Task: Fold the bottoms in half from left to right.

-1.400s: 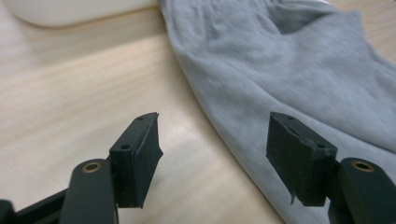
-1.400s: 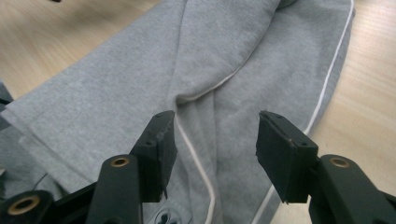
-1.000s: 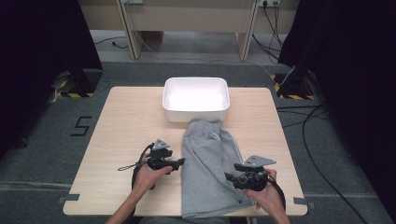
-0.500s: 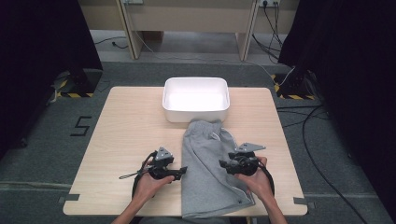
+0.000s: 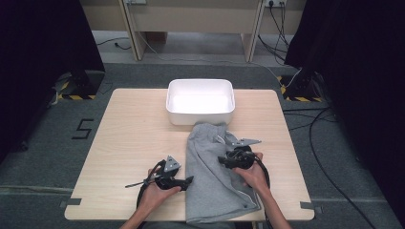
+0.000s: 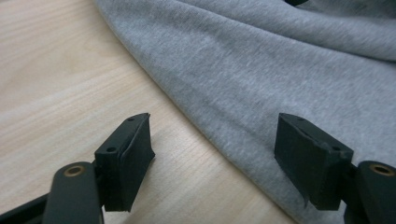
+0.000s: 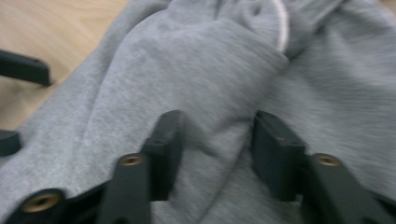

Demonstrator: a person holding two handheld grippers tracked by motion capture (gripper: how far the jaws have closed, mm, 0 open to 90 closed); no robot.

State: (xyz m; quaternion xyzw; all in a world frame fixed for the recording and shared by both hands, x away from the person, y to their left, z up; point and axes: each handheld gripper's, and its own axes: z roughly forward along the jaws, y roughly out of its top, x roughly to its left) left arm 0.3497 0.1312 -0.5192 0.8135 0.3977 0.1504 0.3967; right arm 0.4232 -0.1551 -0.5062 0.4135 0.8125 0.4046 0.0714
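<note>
Although the grey fleece shorts lay spread flat on the pale wooden bench, just in front of the empty white rectangular plastic tub, no fold or lift appeared to have been made. The left hand-held gripper stood wide open astride the garment's edge, gripping nothing. The right hand-held gripper was half open with a ridge of cloth between its jaws, not yet clamped, so grasping and stowing apparently remained.

Right gripper: jaws apart, pressed down into the grey shorts, a raised fold of cloth between them. White cord visible at the upper part of the garment. Bare wooden table upper left; the other gripper's black jaw tips at left edge.
</note>
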